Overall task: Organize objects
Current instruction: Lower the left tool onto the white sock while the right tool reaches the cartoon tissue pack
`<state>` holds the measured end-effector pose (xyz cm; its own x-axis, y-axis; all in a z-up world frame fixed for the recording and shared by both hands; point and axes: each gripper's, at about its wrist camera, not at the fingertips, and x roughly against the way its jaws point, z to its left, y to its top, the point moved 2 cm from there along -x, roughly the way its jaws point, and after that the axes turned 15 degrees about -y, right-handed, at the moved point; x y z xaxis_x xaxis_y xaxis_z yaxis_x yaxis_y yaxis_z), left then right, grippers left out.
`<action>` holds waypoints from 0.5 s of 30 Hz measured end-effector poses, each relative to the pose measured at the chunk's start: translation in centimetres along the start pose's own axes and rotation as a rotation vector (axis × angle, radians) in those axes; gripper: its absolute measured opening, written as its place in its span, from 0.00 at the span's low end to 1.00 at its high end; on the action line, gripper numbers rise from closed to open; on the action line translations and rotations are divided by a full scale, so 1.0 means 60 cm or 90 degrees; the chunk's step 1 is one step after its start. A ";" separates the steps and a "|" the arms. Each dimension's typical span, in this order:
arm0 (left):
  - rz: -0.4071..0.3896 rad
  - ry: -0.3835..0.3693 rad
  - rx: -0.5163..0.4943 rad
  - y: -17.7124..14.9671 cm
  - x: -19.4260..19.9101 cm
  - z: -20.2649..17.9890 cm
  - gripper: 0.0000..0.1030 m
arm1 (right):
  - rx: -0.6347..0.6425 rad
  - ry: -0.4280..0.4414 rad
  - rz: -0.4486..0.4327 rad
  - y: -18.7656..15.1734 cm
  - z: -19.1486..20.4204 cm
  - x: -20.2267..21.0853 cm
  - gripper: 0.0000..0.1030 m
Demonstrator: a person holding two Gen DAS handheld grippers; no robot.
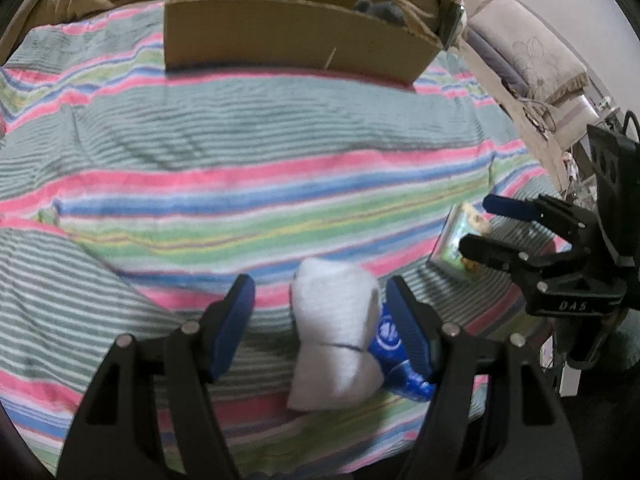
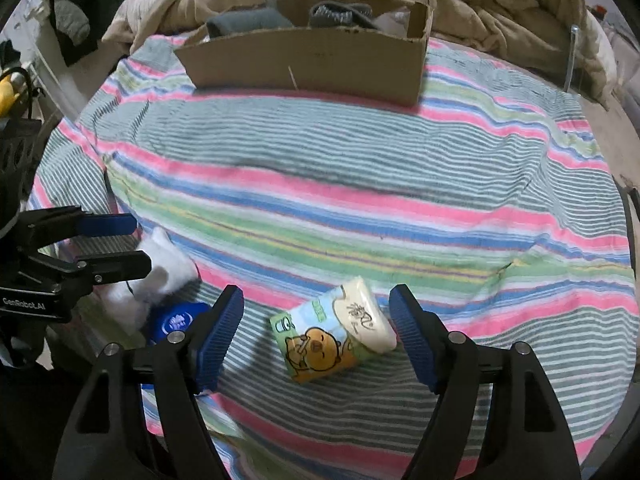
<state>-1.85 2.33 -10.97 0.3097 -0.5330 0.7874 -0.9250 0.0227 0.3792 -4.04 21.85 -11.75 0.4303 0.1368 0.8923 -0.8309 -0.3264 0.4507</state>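
Socks and small packets lie loose on the striped blanket (image 2: 360,160) of the bed, and the cardboard box (image 2: 312,60) at its far side already holds grey socks (image 2: 340,14); we judge the picking-up step is in hand. Our left tool (image 1: 320,312) is spread wide around the white sock (image 1: 336,332), touching nothing yet; our right tool (image 2: 316,320) is likewise released, straddling the tissue packet (image 2: 332,328). Next we must close on each — squarely, since both are soft — then lift and carry across to the box. A blue pouch (image 1: 394,344) lies just beside the sock, against the left tool's right finger, and could get pinched along; the box wall must be cleared.
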 end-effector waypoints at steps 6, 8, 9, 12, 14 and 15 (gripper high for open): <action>0.044 0.000 -0.029 -0.012 -0.021 -0.005 0.68 | 0.044 -0.020 0.019 -0.018 0.014 -0.014 0.76; 0.055 0.004 -0.037 -0.016 -0.028 -0.005 0.68 | 0.056 -0.028 0.024 -0.023 0.017 -0.018 0.76; 0.060 0.008 -0.043 -0.018 -0.032 -0.006 0.68 | 0.063 -0.036 0.026 -0.024 0.018 -0.020 0.76; 0.074 0.020 -0.065 -0.024 -0.042 -0.010 0.68 | 0.090 -0.053 0.043 -0.031 0.027 -0.030 0.76; 0.081 0.032 -0.079 -0.027 -0.048 -0.011 0.68 | 0.106 -0.056 0.055 -0.037 0.033 -0.038 0.76; 0.080 0.033 -0.082 -0.027 -0.049 -0.012 0.68 | 0.113 -0.057 0.059 -0.039 0.036 -0.040 0.76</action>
<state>-1.14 4.47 -13.55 0.2070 -0.4744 0.8556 -0.9223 0.1970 0.3324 -2.38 20.25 -14.99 0.3913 0.0184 0.9201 -0.7966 -0.4939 0.3486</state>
